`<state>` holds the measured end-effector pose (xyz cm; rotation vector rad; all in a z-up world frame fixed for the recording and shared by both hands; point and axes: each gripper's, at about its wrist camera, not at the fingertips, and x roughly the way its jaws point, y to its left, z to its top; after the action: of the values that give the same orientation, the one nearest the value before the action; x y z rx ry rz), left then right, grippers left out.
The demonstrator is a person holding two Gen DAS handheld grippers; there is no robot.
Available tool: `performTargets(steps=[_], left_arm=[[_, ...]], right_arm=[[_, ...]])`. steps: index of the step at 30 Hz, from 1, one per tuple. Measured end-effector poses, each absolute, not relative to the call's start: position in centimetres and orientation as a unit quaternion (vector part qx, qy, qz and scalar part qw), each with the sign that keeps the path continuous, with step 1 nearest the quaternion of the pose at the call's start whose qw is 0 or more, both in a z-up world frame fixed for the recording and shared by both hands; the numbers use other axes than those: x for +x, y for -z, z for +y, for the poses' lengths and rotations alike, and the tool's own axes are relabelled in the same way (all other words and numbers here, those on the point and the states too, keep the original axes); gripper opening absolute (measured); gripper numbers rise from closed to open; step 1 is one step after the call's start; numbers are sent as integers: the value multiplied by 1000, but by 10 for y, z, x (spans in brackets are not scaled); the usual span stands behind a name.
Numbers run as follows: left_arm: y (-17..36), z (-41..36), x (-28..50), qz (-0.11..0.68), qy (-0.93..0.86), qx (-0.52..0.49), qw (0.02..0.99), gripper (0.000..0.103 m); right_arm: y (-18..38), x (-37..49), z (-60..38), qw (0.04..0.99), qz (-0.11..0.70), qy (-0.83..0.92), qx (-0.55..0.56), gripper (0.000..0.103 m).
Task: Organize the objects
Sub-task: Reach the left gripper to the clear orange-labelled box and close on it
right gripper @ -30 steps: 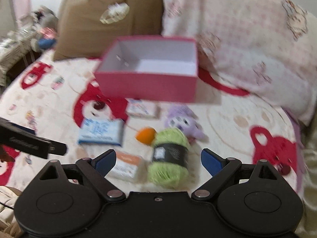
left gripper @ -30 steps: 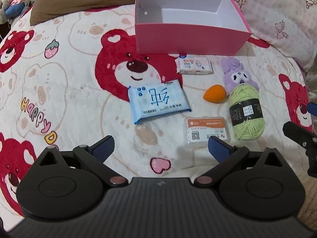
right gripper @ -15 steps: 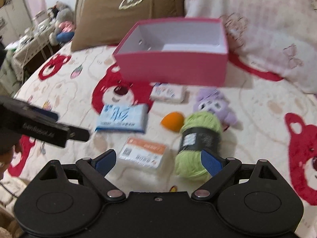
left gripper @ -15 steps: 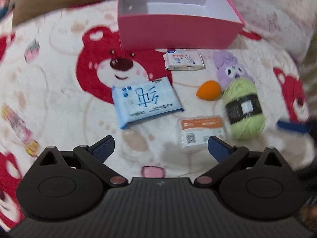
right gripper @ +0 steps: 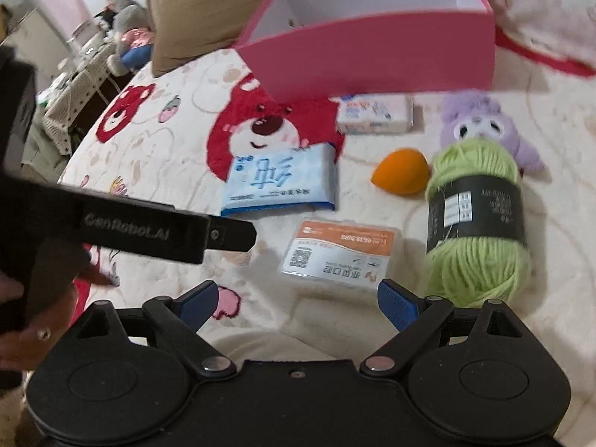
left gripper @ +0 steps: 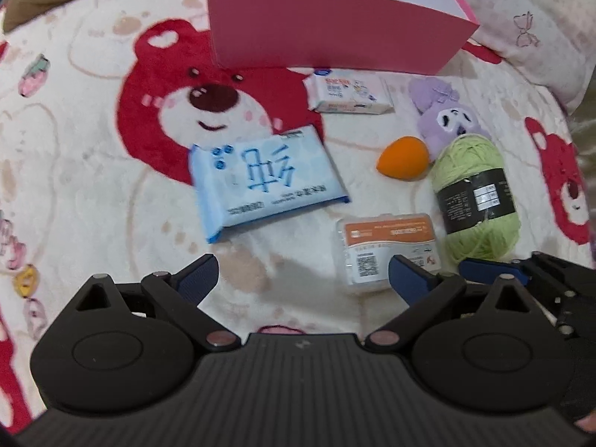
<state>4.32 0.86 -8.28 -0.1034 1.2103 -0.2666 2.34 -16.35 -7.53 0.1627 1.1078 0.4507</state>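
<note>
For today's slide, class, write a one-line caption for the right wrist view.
Open right claw above a bear-print blanket, facing green yarn, orange-labelled packet, blue tissue pack and pink box.

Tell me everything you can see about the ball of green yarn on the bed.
The ball of green yarn is a fat, soft skein of light green wool, wound loosely, with a black paper band carrying small white labels wrapped round its middle. It lies on its side on the bear-print blanket, in front of the pink box. Its far end rests against the purple plush toy, and the orange egg-shaped sponge sits close beside it. Neither hand-held gripper touches it.
</note>
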Motion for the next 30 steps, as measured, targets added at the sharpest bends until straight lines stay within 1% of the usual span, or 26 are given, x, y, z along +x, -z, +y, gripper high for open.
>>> performTargets(steps=[6,9,11,13,14,15,19,22,26,30], left_arm=[[101,4,50,567,130,-73,810,86],[112,3,54,575,147,-100,799,68],[120,3,57,585,158,-119,787,44],[127,0,57,592,175,-136,775,36],[129,0,57,594,182,-150,769,35],[131,-1,57,597,189,-161,763,35],[134,-9,56,597,179,-151,768,36],[134,-12,58,596,175,-151,769,38],[133,-15,57,599,171,-150,767,39],[126,-18,50,600,168,-143,769,39]], right_arm=[[98,33,-165,818,537,-190,83,94],[109,40,-169,812,546,-181,96,92],[113,43,-169,811,550,-176,96,87],[115,44,-167,812,550,-174,86,85],[115,44,-166,812,550,-178,84,83],[116,44,-165,811,551,-180,82,83],[121,49,-165,807,560,-172,77,79],[124,55,-166,801,568,-171,79,79],[128,59,-163,797,574,-172,77,84],[121,57,-157,799,573,-174,50,83]])
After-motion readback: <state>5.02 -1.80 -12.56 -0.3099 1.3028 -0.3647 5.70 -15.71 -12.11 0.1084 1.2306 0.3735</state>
